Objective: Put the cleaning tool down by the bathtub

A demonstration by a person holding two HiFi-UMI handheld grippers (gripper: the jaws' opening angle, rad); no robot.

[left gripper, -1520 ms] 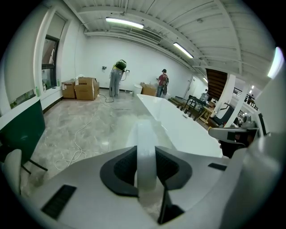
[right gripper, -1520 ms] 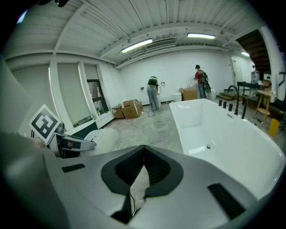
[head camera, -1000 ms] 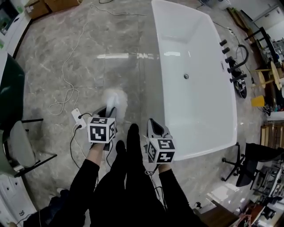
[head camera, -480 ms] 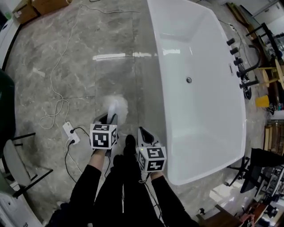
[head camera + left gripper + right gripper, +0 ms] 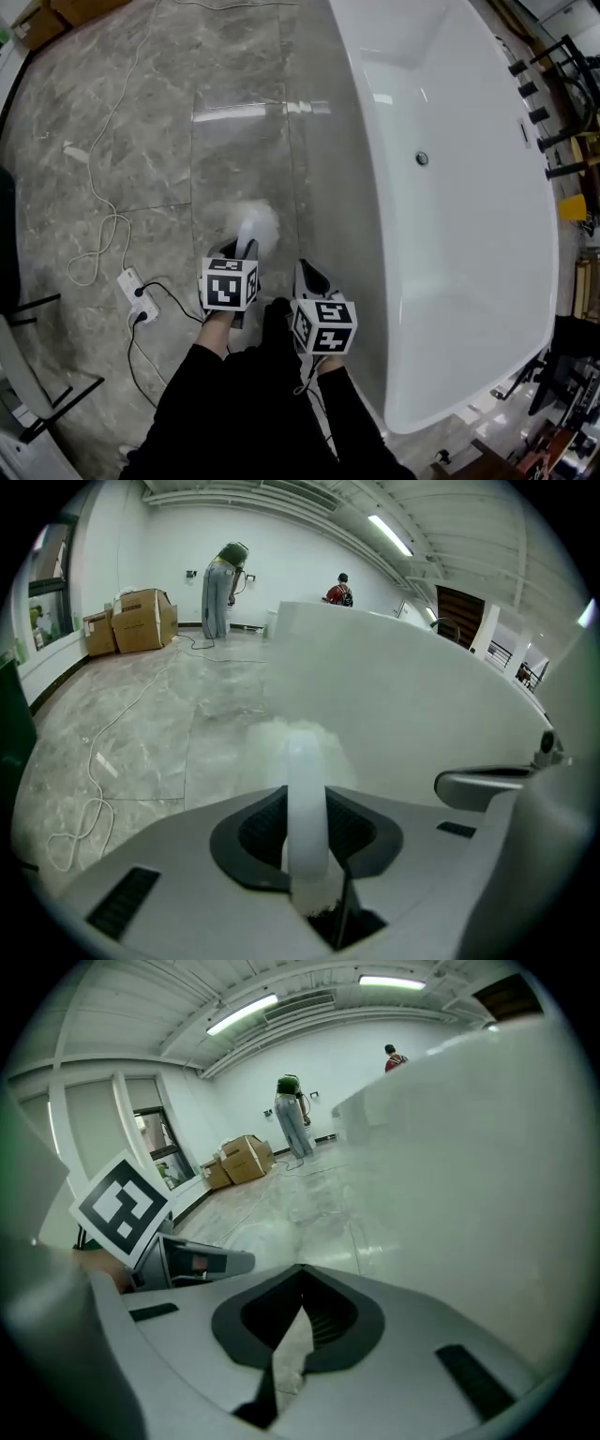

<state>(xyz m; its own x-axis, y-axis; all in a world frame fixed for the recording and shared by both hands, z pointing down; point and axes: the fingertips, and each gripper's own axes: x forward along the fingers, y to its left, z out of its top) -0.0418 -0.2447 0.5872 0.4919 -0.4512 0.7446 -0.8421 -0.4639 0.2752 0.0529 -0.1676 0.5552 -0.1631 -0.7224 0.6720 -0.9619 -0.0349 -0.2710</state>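
the left claw [image 5: 240, 251] is clamped on the cleaning tool [image 5: 306, 799]: its jaws stand partway apart, with the tool's pale, rounded handle pressed between their dark pads. the handle runs straight out along the jaws, and the tool's fluffy white head sits just past the fingertips, on the side away from the person. from the head view that head hangs over the grey marbled floor [image 5: 141, 141], near the outer wall of the bathtub [image 5: 469, 262] and outside it; whether it touches the floor cannot be told.

the right claw [image 5: 298, 1274] has its jaws brought together at the tips and carries nothing; through the narrow slit lower down only a bit of floor shows. it is held between the left claw and the bathtub, just beside the tub's long outer wall, and it does not touch the tool.

both claws point along the tub's length, away from the person, whose dark sleeves [image 5: 187, 384] reach in from the near edge of the head view. on the far side of the left claw from the bathtub, well apart from the tub, a white power strip [image 5: 131, 284] lies on the floor with a pale cable [image 5: 94, 216] looping away from it.
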